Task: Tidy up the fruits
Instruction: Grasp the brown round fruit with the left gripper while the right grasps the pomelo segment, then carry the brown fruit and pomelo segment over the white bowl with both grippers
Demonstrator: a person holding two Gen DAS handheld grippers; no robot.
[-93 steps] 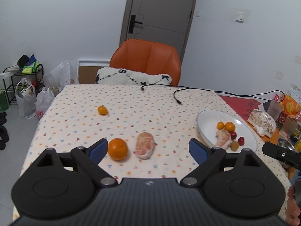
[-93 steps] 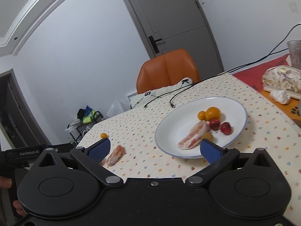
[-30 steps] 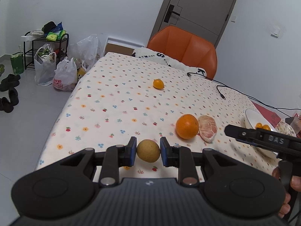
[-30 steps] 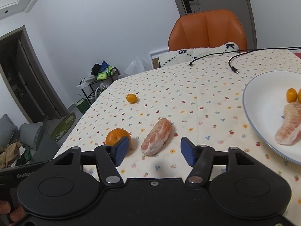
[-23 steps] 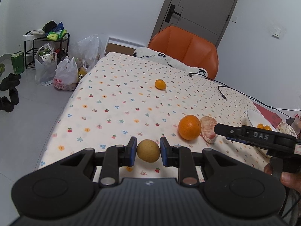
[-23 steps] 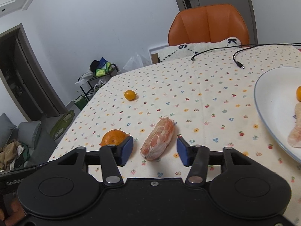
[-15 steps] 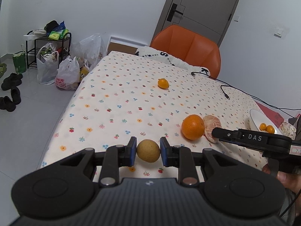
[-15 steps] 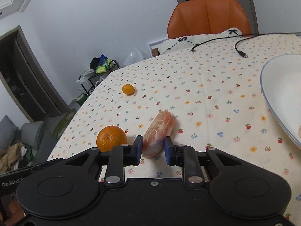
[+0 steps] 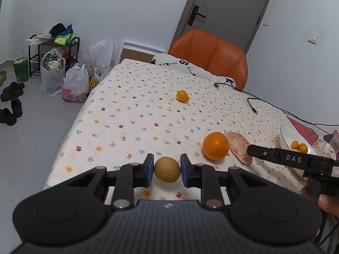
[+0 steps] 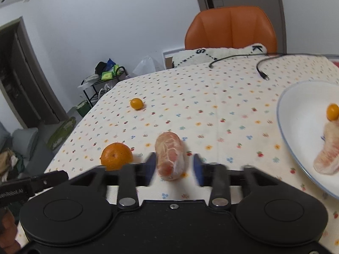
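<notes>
In the left wrist view, the left gripper (image 9: 167, 170) is clamped on a round yellow-brown fruit (image 9: 167, 169) above the near edge of the flowered tablecloth (image 9: 131, 114). Only this view shows that fruit. The orange (image 9: 215, 146) touches the peeled pomelo piece (image 9: 239, 146).

In the right wrist view, the right gripper (image 10: 172, 166) is blurred; its pads stand a little apart on both sides of the pomelo piece, whose long axis points away from the camera. The white plate (image 10: 296, 114) holds another pomelo piece (image 10: 328, 154) and a kumquat (image 10: 332, 111).
</notes>
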